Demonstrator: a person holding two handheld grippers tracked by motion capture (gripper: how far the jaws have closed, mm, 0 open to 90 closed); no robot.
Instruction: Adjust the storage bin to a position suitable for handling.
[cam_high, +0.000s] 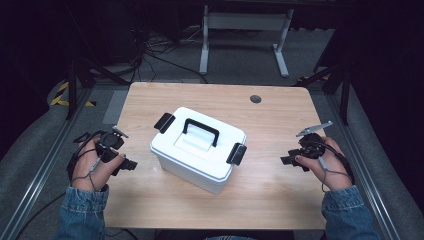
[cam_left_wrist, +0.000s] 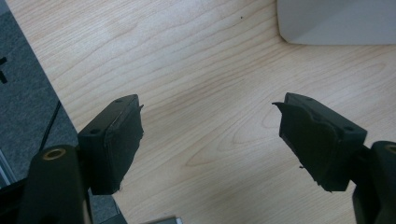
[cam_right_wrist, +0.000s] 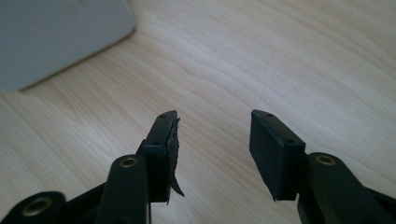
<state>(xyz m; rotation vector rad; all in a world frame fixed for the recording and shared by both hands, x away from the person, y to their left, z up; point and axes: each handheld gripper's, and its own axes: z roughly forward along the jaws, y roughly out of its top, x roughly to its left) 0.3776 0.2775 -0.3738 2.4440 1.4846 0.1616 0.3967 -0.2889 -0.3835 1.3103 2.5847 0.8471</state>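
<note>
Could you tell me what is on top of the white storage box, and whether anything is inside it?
On the white box sits its closed lid, with a black handle and two black latches at its ends. The lid hides the inside.

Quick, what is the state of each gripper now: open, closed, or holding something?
Left gripper: open, holding nothing, over the table.
Right gripper: open, holding nothing, also over the table.

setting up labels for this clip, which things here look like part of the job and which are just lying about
Likely part of the job:
- white box, lid on, both black latches down
- left gripper, open, nothing held
- right gripper, open, nothing held

Just around:
- table
- cables on the floor
- white desk frame behind
</note>
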